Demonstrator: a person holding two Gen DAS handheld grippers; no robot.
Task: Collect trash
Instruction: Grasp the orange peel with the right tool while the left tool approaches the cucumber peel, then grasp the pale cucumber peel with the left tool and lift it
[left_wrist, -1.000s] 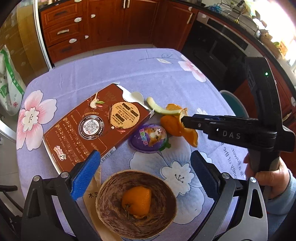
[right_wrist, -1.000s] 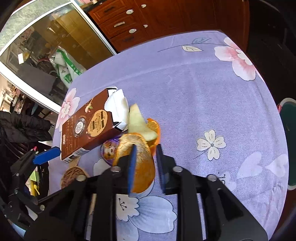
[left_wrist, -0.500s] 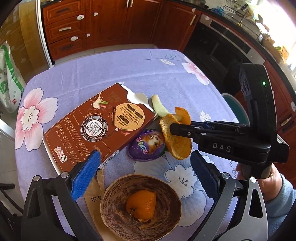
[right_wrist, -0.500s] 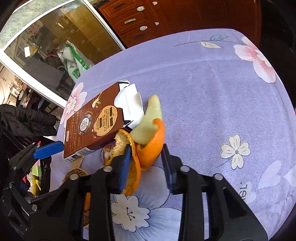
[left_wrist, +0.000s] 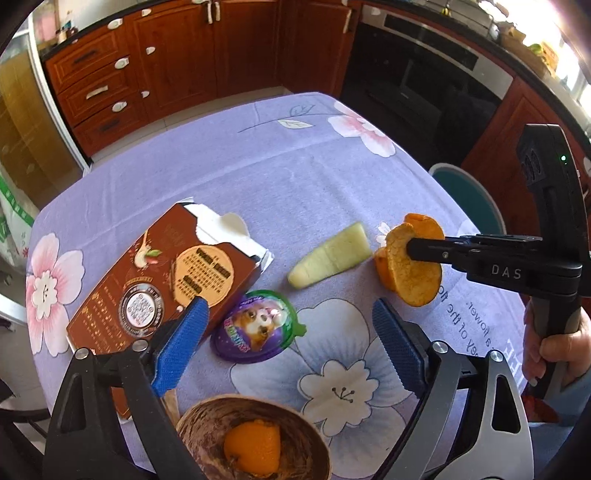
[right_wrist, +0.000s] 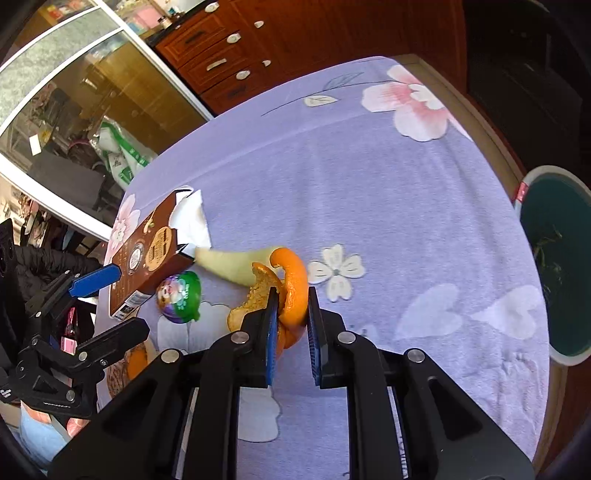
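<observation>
Holding an orange peel (right_wrist: 291, 291): right gripper (right_wrist: 290, 314), jaws closing, pads pressed on a curled strip of the peel, which is lifted clear of the tabletop (right_wrist: 369, 184).
Left gripper (left_wrist: 291, 332): jaws wide and closing, nothing between the pads, hovering over a purple snack pack (left_wrist: 255, 328).
Snack pack: lying flat, foil lid printed with a puppy, touching the near corner of a brown carton (left_wrist: 159, 284).
Carton: flat, torn white flap at its far end, toward the left edge of the tabletop.
Pale green rind slice (left_wrist: 328, 258): flat on the cloth, between the carton and the lifted peel.
Brown bowl (left_wrist: 207, 417): at the near edge, holding one more piece of orange peel (left_wrist: 251, 446).
Teal bin (right_wrist: 557, 258): on the floor, just beyond the right edge.
Tabletop covering: lilac cloth with pink and white flowers.
</observation>
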